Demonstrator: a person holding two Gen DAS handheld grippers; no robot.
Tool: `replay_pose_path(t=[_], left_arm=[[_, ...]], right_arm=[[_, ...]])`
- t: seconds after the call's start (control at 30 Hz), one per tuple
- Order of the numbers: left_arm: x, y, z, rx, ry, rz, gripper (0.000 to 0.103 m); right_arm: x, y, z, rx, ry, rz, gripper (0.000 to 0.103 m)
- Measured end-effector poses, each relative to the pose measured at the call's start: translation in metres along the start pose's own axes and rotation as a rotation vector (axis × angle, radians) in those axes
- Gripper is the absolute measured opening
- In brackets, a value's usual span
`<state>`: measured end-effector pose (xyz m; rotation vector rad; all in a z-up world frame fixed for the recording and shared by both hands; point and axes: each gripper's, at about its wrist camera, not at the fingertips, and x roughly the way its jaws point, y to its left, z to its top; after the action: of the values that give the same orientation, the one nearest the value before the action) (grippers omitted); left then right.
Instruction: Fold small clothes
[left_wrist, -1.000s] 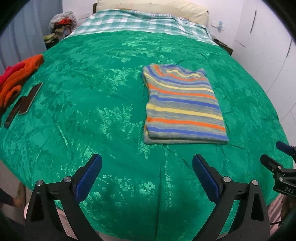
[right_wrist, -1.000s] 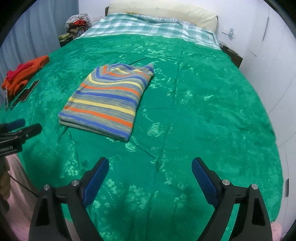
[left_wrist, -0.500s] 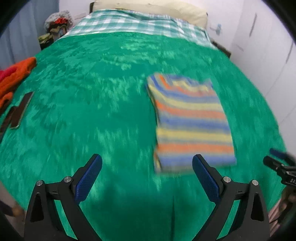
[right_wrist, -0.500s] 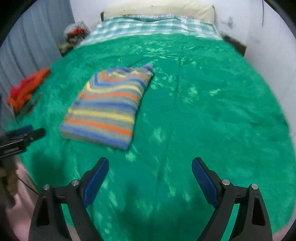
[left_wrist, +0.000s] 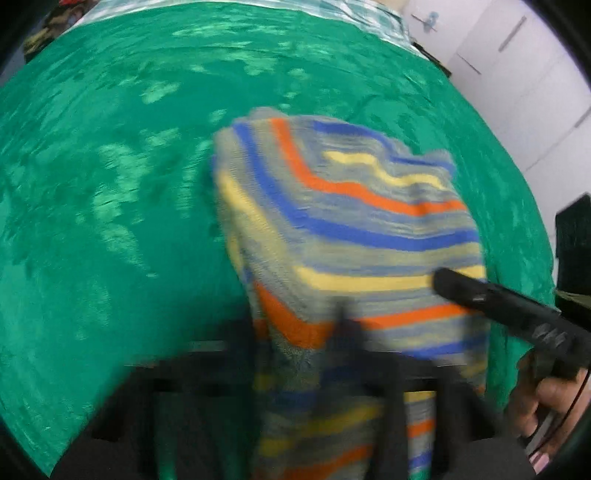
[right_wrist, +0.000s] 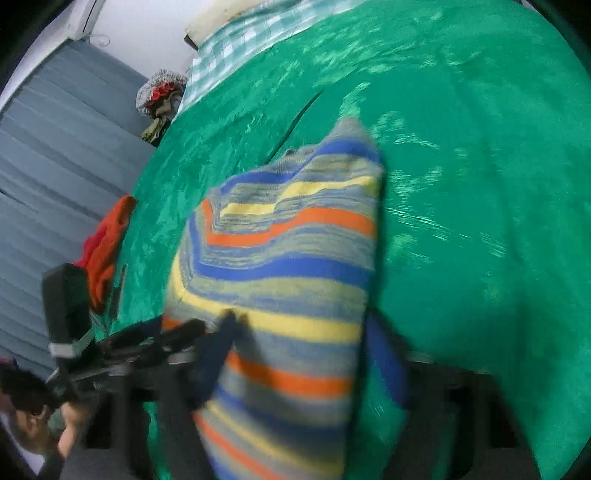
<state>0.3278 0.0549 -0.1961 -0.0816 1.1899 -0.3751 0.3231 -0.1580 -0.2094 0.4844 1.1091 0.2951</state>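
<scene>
Left of the sweater (left_wrist: 343, 229), the bedspread (left_wrist: 110, 221) lies bare and wide. The folded striped sweater sits mid-bed, its near edge between both grippers' jaws. The left gripper (left_wrist: 299, 332) is closing on that edge; blur hides whether the pads press. The right gripper (right_wrist: 295, 354) is closing around the near right corner. Right of it, open bedspread runs to the bed's edge.

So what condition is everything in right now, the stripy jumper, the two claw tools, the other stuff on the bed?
Striped sweater: folded, near edge between both tools' jaws.
Left gripper: jaws closing, sweater's near edge between them; blurred.
Right gripper: jaws closing, sweater's near corner between them; blurred.
Green bedspread: spread over the bed, lightly creased.
Orange garment: bunched, unfolded, at the bed's edge.
</scene>
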Motion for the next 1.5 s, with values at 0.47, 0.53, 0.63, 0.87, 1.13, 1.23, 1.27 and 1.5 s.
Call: replay_pose_path(t=[0.47,0.53,0.63,0.87,1.13,1.23,1.27,1.5], left_arm=[[-0.058,-0.061,0.041,0.159,-0.231,0.214,0.086],[-0.054,-0.051,0.030,0.130,-0.242,0.255,0.091],[-0.067,-0.042,-0.003,0.111,-0.283,0.255,0.099],[-0.126,-0.057,-0.049,0.080,-0.322,0.313,0.101],[-0.183,-0.080,-0.085,0.077,-0.378,0.381,0.102],[-0.200,-0.082,-0.097,0.061,-0.372,0.359,0.102],[-0.208,-0.084,-0.102,0.057,-0.377,0.366,0.102],[-0.243,-0.098,-0.130,0.040,-0.398,0.425,0.102]], right_arm=[[-0.054,0.092,0.032,-0.320,-0.268,-0.288,0.050],[-0.042,0.070,0.046,-0.245,-0.208,-0.349,0.096],[-0.054,0.049,0.038,-0.230,-0.207,-0.427,0.099],[-0.114,0.048,-0.033,-0.274,-0.194,-0.417,0.103],[-0.186,0.085,-0.090,-0.304,-0.296,-0.415,0.103],[-0.201,0.098,-0.106,-0.325,-0.299,-0.421,0.103],[-0.207,0.102,-0.114,-0.325,-0.301,-0.420,0.103],[-0.232,0.118,-0.146,-0.327,-0.273,-0.400,0.103]])
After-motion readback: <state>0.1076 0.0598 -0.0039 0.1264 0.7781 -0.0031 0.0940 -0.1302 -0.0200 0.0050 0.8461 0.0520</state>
